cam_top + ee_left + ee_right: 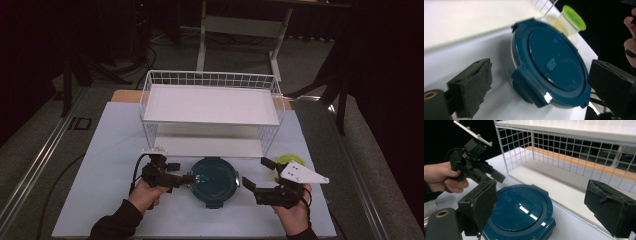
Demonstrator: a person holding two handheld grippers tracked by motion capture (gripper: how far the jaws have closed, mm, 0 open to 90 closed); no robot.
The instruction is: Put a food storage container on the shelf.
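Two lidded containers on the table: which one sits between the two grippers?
The round dark-blue container, wide and flat with clip tabs on its lid. The small cup with the lime-green lid stands off to its right, beyond the right gripper.

White wire shelf rack, green-lidded cup, pale table.

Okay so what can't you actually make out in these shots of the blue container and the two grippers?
- Contents of the round blue-lidded container: hidden by its opaque lid in the high view and both gripper views.
- Green-lidded cup: in the high view, the right gripper and its grey plate cover its lower part.
- Whether the left gripper touches the container's rim: too small to tell in the high view.
- Wire shelf rack: cut off by the right gripper view's top and right edges.
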